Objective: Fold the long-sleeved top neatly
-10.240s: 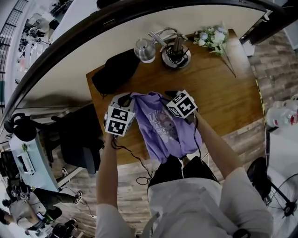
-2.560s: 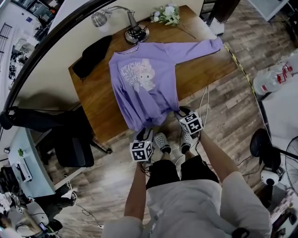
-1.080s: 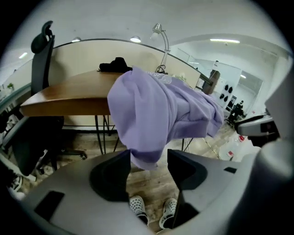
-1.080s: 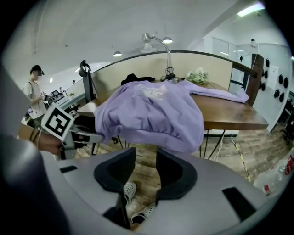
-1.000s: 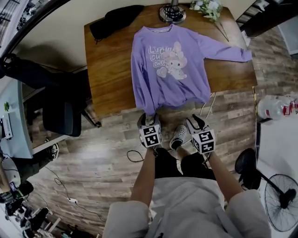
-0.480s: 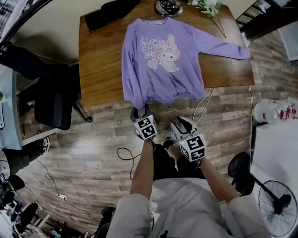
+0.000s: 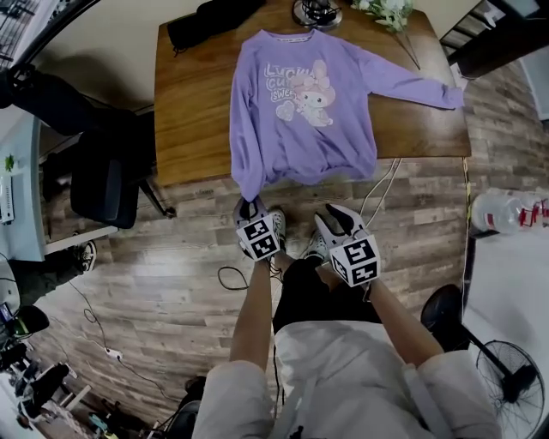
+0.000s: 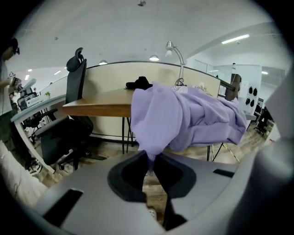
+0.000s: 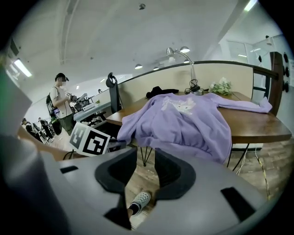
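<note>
Left gripper view: our left hand-held gripper (image 8: 150, 160) just pinches shut on the top (image 8: 183, 119) by its cuff (image 8: 149, 154); right hand-held gripper (image 9: 145, 156) is narrowing, part-open, empty.

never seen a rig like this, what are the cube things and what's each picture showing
A person holds a two-jaw gripper in each hand; the marker cubes are part of them. The top-down picture is from a camera on their head; the other two ride on the grippers, looking along their jaws. A purple long-sleeved top lies on the table, with a black bundle, a lamp base and flowers at the far edge. The left gripper has just been closing its jaws and pinches the sleeve hanging off the near edge. The right gripper is open, empty.
</note>
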Motion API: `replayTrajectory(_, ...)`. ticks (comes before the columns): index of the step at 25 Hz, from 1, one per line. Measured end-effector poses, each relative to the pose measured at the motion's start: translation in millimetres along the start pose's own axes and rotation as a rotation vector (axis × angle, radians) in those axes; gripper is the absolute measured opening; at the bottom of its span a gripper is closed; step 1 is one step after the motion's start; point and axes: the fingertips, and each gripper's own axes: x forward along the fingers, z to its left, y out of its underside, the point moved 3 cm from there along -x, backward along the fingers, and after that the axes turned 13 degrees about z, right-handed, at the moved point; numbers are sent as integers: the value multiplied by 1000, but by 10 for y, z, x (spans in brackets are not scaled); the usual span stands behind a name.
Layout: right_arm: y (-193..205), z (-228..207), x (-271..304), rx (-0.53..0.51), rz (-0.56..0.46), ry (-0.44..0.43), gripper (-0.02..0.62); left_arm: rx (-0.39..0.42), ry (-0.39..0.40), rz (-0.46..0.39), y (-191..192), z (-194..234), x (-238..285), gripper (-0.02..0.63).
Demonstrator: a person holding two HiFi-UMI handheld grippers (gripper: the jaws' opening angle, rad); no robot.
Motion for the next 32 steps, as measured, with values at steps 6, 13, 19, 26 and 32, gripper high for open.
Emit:
replayTrajectory(6,-391,146,-37,-60,-46,-46,130,98,-52,-1,-319,346,-492,51)
replayTrajectory(13,-937,175,-225,-119,-99,-73,129,210,-159,-44,-918,761,-984,50)
replayTrajectory(19,-1236,237,-290,-94,-79,-162,101,304,-204,-68,-1546,1024,-1261,51)
replayTrajectory(26,-1494,275,-254,-86,-99,-144,103,526,-250,-114,-2023,1270,-1317,51)
replayTrajectory(32,-1837,478,128,-77,-82,-118,103,608,-221,-147,-2376,1663,-1129,50)
